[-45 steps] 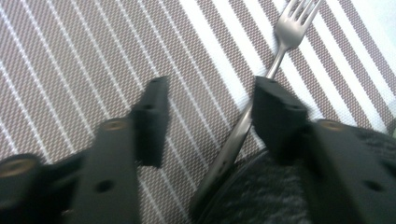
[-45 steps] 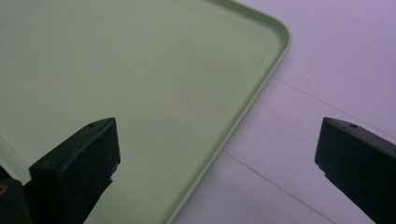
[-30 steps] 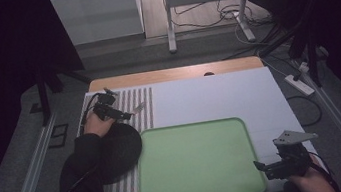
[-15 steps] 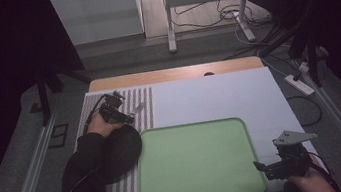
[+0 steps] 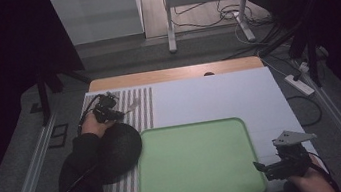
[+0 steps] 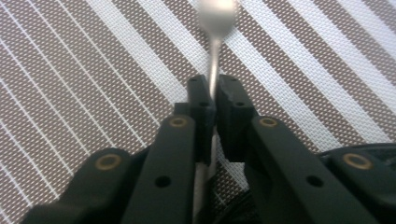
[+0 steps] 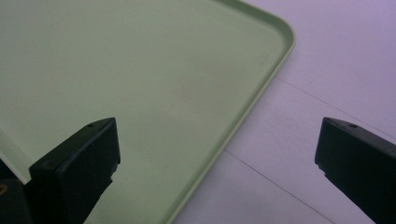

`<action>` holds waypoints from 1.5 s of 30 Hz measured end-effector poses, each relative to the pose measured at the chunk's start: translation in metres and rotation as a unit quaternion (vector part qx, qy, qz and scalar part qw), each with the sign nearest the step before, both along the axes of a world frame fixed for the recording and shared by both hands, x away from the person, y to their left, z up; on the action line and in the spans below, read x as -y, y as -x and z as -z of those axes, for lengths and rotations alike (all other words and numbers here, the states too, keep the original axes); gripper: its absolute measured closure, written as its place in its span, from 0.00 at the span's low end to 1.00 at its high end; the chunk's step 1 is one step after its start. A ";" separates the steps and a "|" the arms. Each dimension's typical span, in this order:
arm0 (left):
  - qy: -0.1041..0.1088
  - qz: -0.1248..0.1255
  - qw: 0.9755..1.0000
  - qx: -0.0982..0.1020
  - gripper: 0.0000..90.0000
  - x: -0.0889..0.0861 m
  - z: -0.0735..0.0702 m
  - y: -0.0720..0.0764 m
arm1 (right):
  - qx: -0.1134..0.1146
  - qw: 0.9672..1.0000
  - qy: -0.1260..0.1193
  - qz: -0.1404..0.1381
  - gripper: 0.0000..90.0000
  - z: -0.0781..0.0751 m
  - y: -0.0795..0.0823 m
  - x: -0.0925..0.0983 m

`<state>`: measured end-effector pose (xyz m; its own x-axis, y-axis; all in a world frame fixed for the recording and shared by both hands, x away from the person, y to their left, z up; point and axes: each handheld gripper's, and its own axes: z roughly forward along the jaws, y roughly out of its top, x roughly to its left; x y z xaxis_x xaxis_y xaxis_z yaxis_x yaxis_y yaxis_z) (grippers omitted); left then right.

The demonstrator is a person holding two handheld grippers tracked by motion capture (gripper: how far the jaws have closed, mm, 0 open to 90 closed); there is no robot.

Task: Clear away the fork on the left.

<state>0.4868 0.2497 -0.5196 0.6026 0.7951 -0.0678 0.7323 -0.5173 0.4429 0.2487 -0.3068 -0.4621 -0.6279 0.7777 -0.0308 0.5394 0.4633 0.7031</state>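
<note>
over striped mat (image 6: 93,70), left gripper (image 6: 214,88) jaws pinching spoon (image 6: 215,28); right gripper (image 7: 215,149) jaws wide

Our left gripper (image 5: 121,114) far out w/ forearm stretched fwd, jaws clamped on a spoon handle (image 6: 213,70), our right gripper (image 5: 261,167) low near our body, jaws spread wide, pointing left

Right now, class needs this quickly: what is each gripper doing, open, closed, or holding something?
Left gripper: closed on the handle of a spoon, over the striped mat.
Right gripper: open, holding nothing, at the green tray's corner.
</note>
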 end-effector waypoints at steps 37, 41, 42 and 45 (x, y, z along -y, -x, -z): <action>-0.045 -0.002 0.999 -0.026 0.94 -0.054 -0.030 0.020 | -0.002 1.000 0.004 0.001 0.00 0.000 -0.001 0.000; -0.033 -0.001 0.999 -0.031 0.94 -0.049 -0.037 0.028 | -0.001 1.000 0.003 0.000 0.00 0.000 0.000 -0.001; -0.029 -0.002 0.999 -0.033 0.94 -0.047 -0.038 0.030 | -0.002 1.000 0.004 0.000 0.00 0.000 0.000 -0.001; -0.018 -0.001 0.999 -0.034 0.94 -0.043 -0.042 0.036 | -0.001 1.000 0.005 0.000 0.00 0.000 0.000 -0.001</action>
